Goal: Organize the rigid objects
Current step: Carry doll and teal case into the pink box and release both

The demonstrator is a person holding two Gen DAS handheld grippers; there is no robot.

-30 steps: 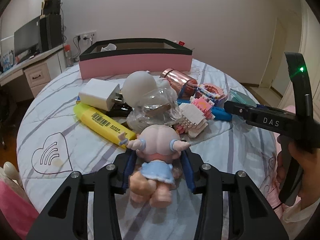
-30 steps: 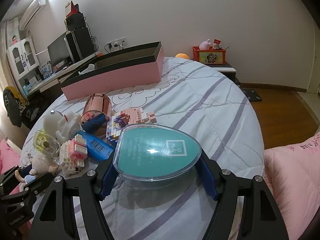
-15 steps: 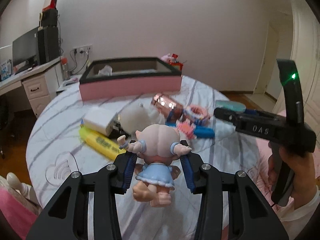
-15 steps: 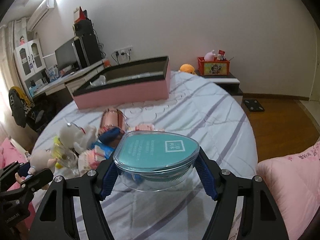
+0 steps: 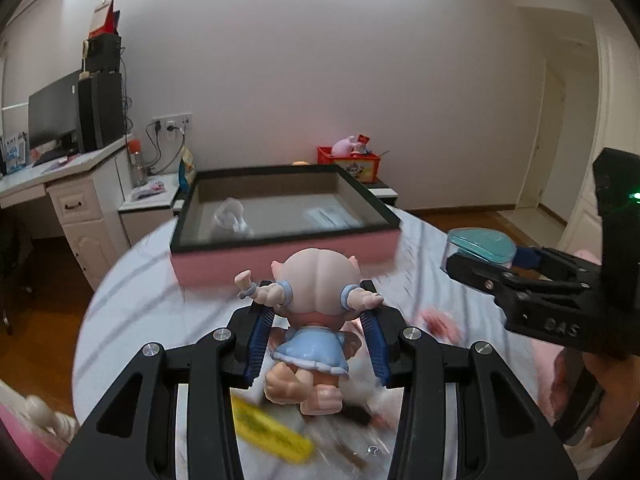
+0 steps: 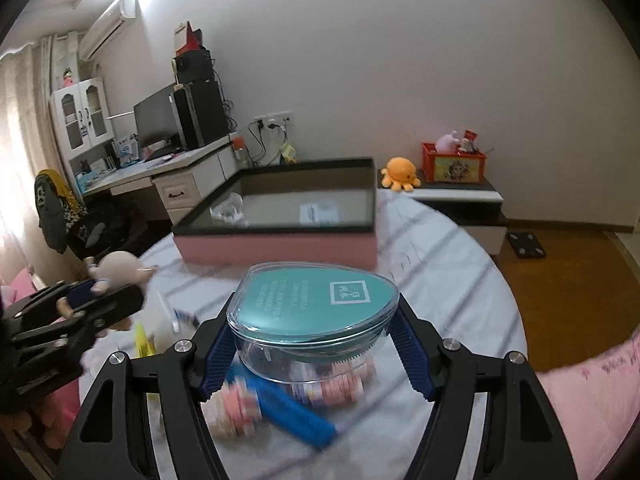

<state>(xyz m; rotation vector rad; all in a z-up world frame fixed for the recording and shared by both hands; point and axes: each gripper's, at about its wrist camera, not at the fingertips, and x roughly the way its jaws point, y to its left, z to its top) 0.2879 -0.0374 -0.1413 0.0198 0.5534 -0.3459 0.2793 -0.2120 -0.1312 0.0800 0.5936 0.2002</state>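
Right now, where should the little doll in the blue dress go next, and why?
Probably a bit further forward, over the open pink box with the black rim. The left gripper is shut on the doll in the blue dress, raised off the striped bedsheet, and the box lies straight ahead, not yet under it. The right gripper holds a clear teal-lidded case beside it.

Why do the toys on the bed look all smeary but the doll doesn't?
Left wrist view: the doll rides in the left claw with the camera, so it stays sharp; the yellow marker streaks. Right wrist view: the teal case is crisp, the blue tube smeared.
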